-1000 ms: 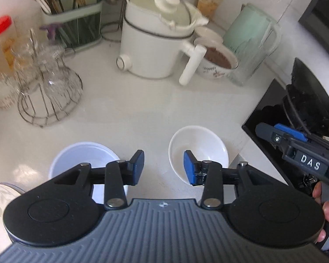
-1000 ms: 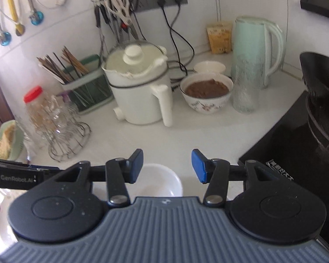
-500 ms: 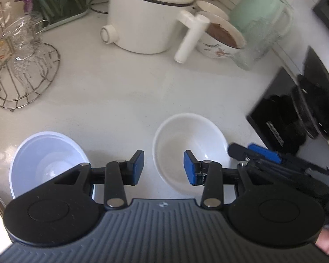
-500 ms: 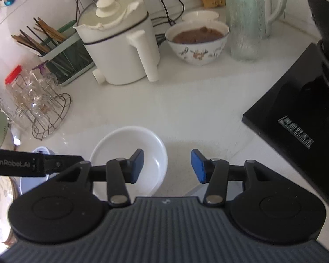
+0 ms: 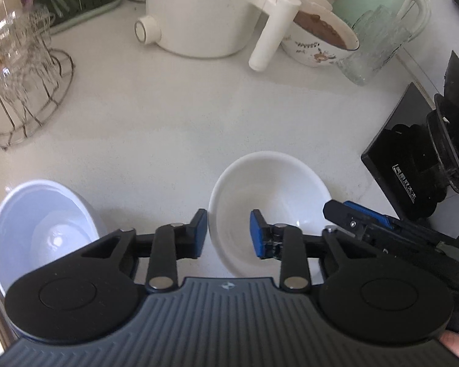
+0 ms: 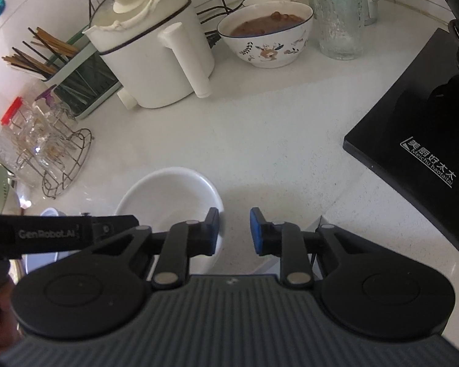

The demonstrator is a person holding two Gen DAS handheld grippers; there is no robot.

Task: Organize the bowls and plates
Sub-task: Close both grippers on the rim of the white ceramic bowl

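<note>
A plain white bowl stands on the counter, and both grippers work at it. My left gripper straddles its left rim, one pad outside and one inside, with the jaws closing and a gap still showing. My right gripper straddles the same white bowl at its right rim, also closing, with a gap between the pads. In the left wrist view the right gripper's fingers show at that rim. A pale blue bowl sits to the left, apart from both grippers.
At the back of the counter stand a white electric pot, a patterned bowl of brown food, a glass jug and a chopstick holder. A wire rack of glasses is on the left, a black cooktop on the right.
Both grippers have come down onto the white bowl, one at each side of its rim. Both pairs of jaws have narrowed. The bowls have not moved.
</note>
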